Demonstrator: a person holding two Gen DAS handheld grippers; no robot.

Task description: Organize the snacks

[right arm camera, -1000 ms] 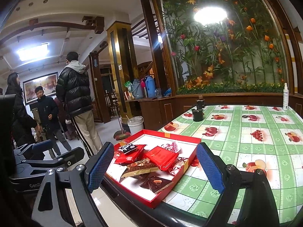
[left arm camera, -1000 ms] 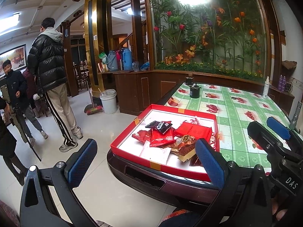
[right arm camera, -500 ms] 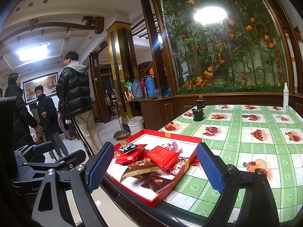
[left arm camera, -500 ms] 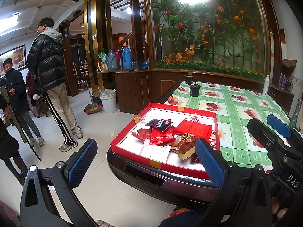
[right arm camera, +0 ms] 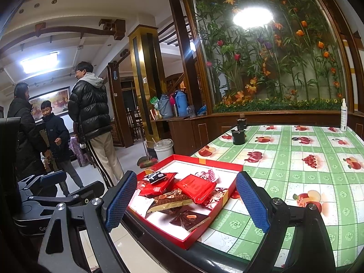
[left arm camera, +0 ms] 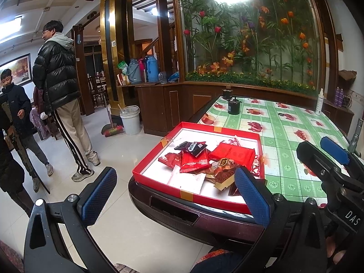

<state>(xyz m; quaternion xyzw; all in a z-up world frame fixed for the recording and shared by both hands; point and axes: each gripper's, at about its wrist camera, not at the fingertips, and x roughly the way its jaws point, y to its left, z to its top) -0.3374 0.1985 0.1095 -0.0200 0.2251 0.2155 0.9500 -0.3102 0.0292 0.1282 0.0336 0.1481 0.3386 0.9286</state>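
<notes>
A shallow red tray [left arm camera: 195,125] [right arm camera: 204,234] with a white floor sits at the near corner of the table. It holds a heap of snack packets: a black one [left arm camera: 190,147] [right arm camera: 155,176], red ones [left arm camera: 232,152] [right arm camera: 194,187], a brown-gold one [left arm camera: 224,174] [right arm camera: 169,202] and a dark chocolate one [right arm camera: 190,219]. My left gripper [left arm camera: 175,195] is open and empty, in front of the tray over the table edge. My right gripper [right arm camera: 185,202] is open and empty, just short of the tray. It also shows at the right of the left wrist view [left arm camera: 327,159].
The table [right arm camera: 295,170] has a green fruit-print cloth [left arm camera: 284,122]. A black cup [left arm camera: 233,107] [right arm camera: 238,136] and a spray bottle [left arm camera: 319,102] [right arm camera: 344,118] stand at its far side. People [left arm camera: 61,100] stand on the floor to the left, near a white bucket [left arm camera: 130,120].
Both grippers stay open and nearly still. The view has shifted only slightly. The people at the left have moved a little.
</notes>
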